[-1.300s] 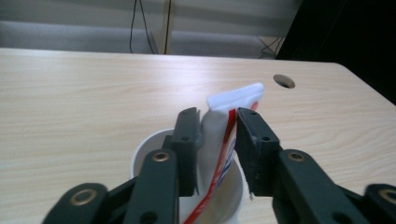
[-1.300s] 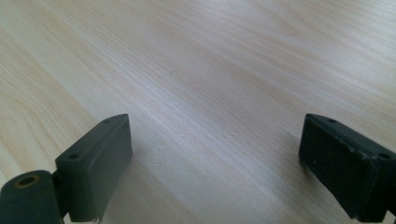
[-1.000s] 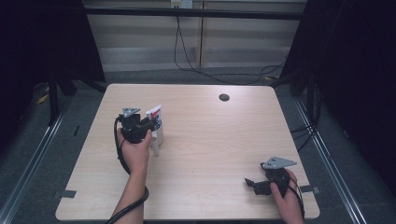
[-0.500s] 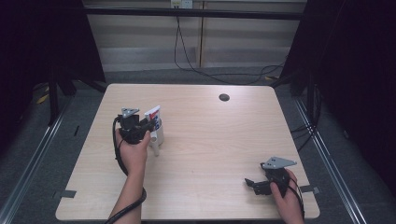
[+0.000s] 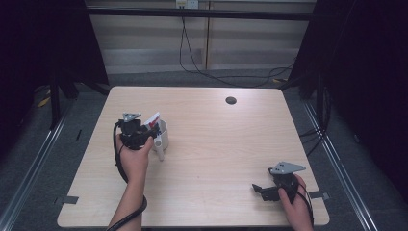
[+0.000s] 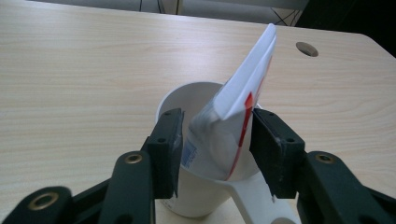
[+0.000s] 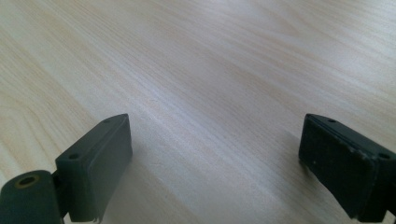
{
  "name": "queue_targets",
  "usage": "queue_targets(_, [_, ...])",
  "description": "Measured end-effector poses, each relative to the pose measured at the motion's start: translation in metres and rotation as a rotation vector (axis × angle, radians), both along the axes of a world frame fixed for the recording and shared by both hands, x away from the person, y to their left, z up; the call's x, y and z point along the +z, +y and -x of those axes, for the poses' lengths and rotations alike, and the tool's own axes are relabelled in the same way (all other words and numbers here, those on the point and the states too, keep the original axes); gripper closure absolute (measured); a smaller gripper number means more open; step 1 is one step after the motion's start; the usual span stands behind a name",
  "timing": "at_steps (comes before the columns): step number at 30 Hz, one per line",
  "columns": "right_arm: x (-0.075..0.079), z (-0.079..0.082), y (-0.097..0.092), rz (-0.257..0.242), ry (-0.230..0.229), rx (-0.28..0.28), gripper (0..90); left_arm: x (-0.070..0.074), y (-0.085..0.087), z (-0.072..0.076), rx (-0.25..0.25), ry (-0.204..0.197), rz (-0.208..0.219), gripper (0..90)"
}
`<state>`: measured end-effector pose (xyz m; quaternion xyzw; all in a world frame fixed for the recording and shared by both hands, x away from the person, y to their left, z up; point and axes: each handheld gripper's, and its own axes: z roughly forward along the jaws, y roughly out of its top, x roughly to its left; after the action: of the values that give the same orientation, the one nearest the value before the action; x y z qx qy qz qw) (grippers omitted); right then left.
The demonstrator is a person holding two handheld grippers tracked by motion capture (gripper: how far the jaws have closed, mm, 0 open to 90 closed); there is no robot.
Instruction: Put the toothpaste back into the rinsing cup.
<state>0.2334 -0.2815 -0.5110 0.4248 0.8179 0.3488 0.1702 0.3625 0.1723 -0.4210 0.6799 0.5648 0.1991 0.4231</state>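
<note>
A white cup (image 5: 163, 137) with a handle stands on the left half of the table. A white and red squeezed tube (image 5: 153, 118) stands in it, leaning out over the rim. My left gripper (image 5: 149, 130) is at the cup. In the left gripper view its jaws have just been opening; they flank the tube (image 6: 243, 88) above the cup (image 6: 187, 100), the left pad clear of it and the right pad right beside it. My left gripper (image 6: 215, 140) is open. My right gripper (image 5: 260, 190) rests low at the front right, open (image 7: 215, 163) over bare wood.
The light wooden table (image 5: 216, 144) has a dark round hole (image 5: 231, 100) near its far edge, also seen in the left gripper view (image 6: 307, 48). Cables hang behind the table, and dark curtains and metal rails flank it.
Both hands have kept their places in the high view. The tube still leans out of the cup at the left gripper.
</note>
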Motion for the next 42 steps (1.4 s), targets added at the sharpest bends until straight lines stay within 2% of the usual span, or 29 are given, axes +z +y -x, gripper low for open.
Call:
queue_targets(4, [0.0, 0.0, 0.0, 0.0, -0.001, 0.001, 9.1, 0.001, 0.001, 0.0, -0.001, 0.002, 0.01, 48.5])
queue_targets(14, [0.0, 0.0, 0.0, 0.0, 0.0, 0.0, 9.1, 0.005, 0.005, 0.002, 0.003, 0.001, -0.008, 37.1])
queue_targets(19, [0.0, 0.0, 0.0, 0.0, 0.0, 0.0, 9.1, 0.005, 0.007, 0.003, -0.013, 0.003, 0.011, 32.6])
queue_targets(31, [0.0, 0.0, 0.0, 0.0, 0.001, -0.001, 9.1, 0.01, 0.017, 0.006, -0.001, -0.014, 0.025, 27.5])
queue_targets(36, [0.0, 0.0, 0.0, 0.0, -0.001, 0.001, 9.1, 0.013, 0.023, 0.009, -0.016, -0.024, 0.026, 24.4])
queue_targets(42, [0.0, 0.0, 0.0, -0.002, 0.001, -0.001, 9.1, 0.016, 0.028, 0.011, -0.018, -0.019, 0.049, 21.9])
